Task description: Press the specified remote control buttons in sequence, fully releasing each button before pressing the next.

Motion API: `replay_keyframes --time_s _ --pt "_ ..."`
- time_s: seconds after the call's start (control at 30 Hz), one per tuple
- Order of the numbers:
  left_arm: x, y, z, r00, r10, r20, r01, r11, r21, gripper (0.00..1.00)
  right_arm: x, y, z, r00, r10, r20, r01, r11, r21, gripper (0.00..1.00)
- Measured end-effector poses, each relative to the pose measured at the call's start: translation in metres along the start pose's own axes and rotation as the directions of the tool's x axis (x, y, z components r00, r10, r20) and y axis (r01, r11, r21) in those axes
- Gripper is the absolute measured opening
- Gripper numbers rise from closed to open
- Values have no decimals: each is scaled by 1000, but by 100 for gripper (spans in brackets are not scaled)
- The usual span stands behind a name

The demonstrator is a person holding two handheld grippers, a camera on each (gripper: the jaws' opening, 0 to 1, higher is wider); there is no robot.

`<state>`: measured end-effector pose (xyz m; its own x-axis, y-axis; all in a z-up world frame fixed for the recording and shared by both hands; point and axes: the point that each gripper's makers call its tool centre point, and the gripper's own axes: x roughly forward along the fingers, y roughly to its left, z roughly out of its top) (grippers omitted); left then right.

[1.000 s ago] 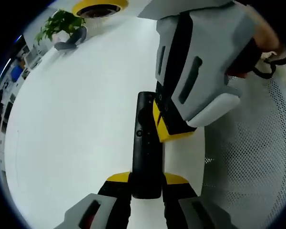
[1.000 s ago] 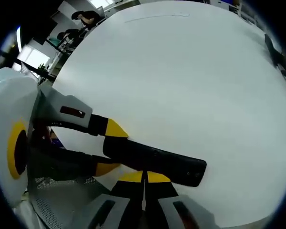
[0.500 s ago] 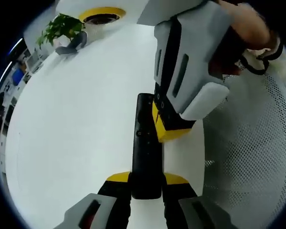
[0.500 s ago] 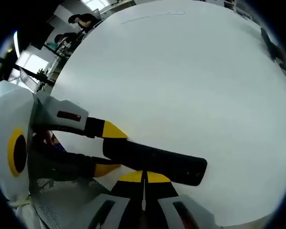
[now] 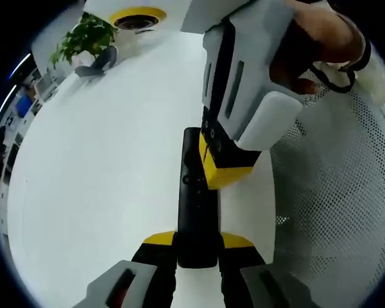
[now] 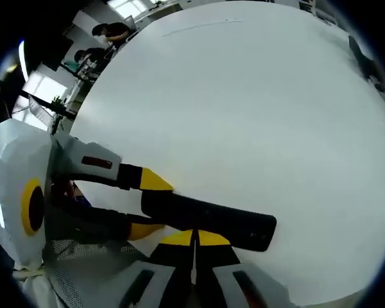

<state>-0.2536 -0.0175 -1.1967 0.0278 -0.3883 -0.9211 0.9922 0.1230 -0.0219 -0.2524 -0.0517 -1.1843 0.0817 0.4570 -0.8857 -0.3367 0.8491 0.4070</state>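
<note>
The left gripper (image 5: pixel 197 247) was clamped on the near end of the black remote control (image 5: pixel 196 199), which ran straight out ahead of its jaws over the white table (image 5: pixel 102 167). And the right gripper (image 5: pixel 221 168) was the one that had moved! Over the last second its yellow tips had slid up and away along the remote's right edge, the grey body above them tipping back. In the right gripper view, the right gripper (image 6: pixel 194 239) had its two yellow pads drawn together, tips just at the remote's (image 6: pixel 208 220) side edge, with the left gripper (image 6: pixel 144 202) holding the remote from the left. My read: that was the release after a press, tips easing off the button face. Whether they had fully cleared the surface I couldn't tell. The remote itself hadn't budged in the left jaws, so the sequence looked ready for its next button.
</note>
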Motion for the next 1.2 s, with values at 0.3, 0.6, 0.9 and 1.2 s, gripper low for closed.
replay_keyframes --time_s 0.3,0.6,0.9,1.2 --pt "1 0 0 1000 -1 -2 1 1000 -1 24 5 2 7 1000 17 9 -17 1000 -6 0" --pt "1 1 0 1000 0 5 0 1000 -7 24 7 1 7 1000 9 4 -9 999 -35 0" --pt "1 1 0 1000 -5 -1 5 1000 -5 24 8 0 8 999 30 -15 -31 999 -20 0" --pt "1 1 -1 1000 -1 -2 1 1000 -10 24 10 2 12 1000 3 16 -2 997 -78 0"
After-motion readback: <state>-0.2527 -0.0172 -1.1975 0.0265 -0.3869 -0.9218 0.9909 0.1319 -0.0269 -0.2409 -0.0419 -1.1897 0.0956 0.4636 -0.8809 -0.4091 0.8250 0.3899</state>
